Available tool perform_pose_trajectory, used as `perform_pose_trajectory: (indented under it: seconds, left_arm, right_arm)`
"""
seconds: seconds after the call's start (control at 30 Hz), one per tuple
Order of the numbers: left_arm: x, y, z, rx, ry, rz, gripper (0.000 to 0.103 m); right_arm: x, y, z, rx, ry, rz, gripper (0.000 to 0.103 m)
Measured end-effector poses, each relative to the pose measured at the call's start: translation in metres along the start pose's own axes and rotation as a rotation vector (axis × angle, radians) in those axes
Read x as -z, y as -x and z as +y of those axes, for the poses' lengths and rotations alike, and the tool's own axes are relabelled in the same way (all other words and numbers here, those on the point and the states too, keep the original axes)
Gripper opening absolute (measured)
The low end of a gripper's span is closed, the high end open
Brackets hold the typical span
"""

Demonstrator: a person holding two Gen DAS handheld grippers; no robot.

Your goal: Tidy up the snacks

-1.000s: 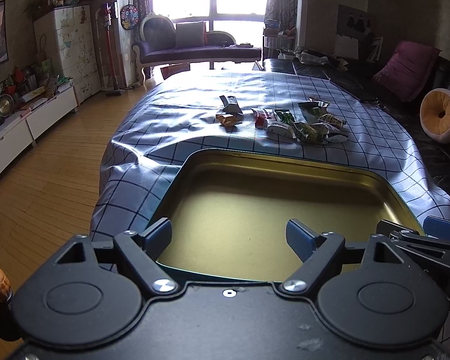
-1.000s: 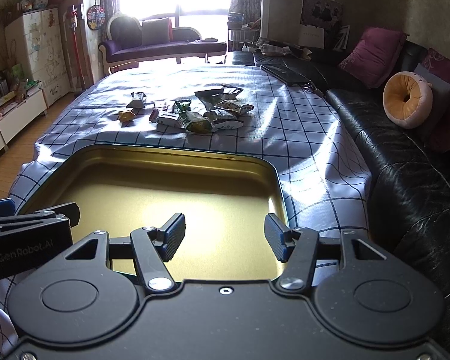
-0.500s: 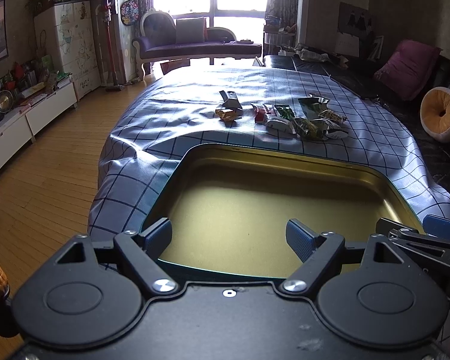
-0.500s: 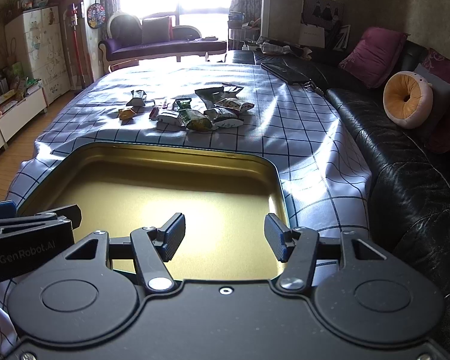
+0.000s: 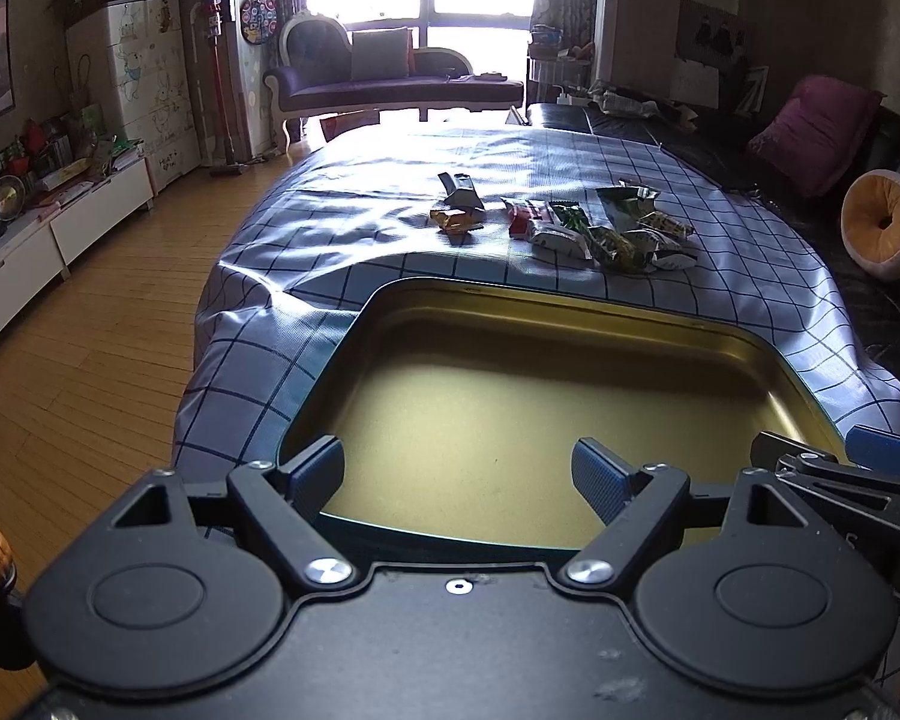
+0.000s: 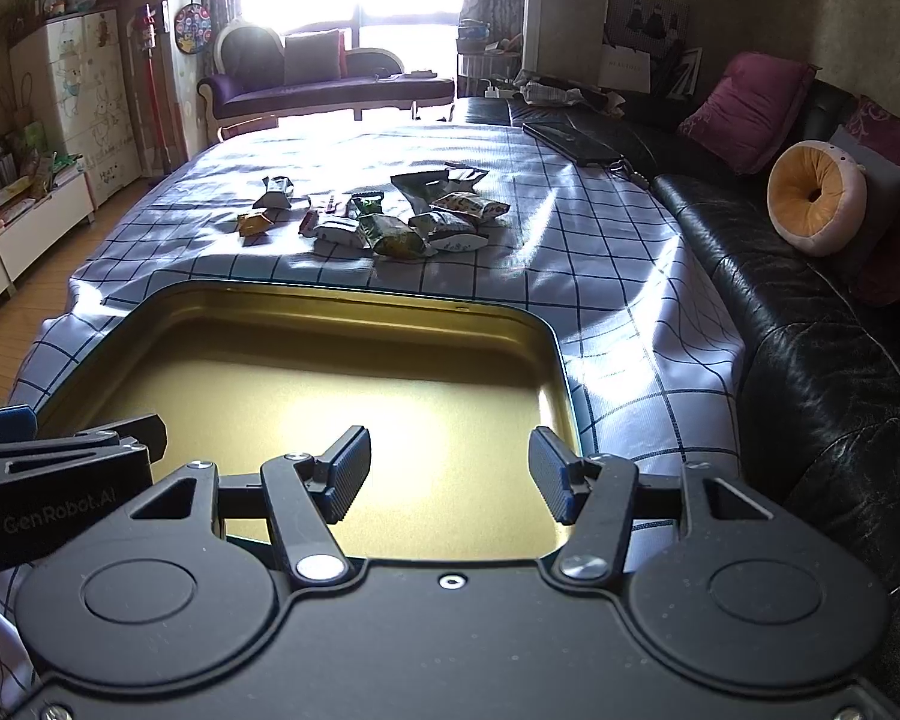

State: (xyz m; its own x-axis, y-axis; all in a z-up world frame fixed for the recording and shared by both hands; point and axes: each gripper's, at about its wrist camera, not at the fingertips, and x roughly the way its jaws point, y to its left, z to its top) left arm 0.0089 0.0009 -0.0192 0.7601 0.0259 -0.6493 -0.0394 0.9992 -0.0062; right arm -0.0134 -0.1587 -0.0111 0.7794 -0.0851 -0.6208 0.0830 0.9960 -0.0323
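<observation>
The left gripper (image 6: 60,480), at the near left in the right wrist view, bears "GenRobot.AI" in pale letters.

Snack packets (image 5: 594,228) lie beyond the tin (image 5: 570,306), apparently on the cloth (image 5: 330,240).

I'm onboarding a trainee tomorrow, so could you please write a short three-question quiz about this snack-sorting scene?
1. True or false: the gold tray already holds snacks.
2. Where do the snack packets lie: A) in the tray, B) on the checked cloth beyond it, C) on the sofa?
3. What does the left gripper or right gripper hold?

Key: 1 false; 2 B; 3 nothing, both sets of fingers are open.
</observation>
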Motion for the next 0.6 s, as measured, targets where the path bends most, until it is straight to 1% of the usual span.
perform_pose_trajectory:
  seconds: [0.37,0.53,0.6]
  left_arm:
    - [0.0008,-0.0029,-0.0006,0.000,0.002,0.019,0.087]
    - [0.0046,-0.0064,0.0001,0.013,0.003,0.052,0.087]
    - [0.0063,-0.0068,-0.0004,0.012,-0.004,0.052,0.087]
  right_arm:
    - [0.0001,-0.0008,0.0004,0.002,0.001,0.001,0.061]
    - [0.0026,-0.0016,0.0006,0.003,0.005,0.006,0.061]
    - [0.0029,-0.0017,0.0011,0.006,0.007,0.010,0.061]
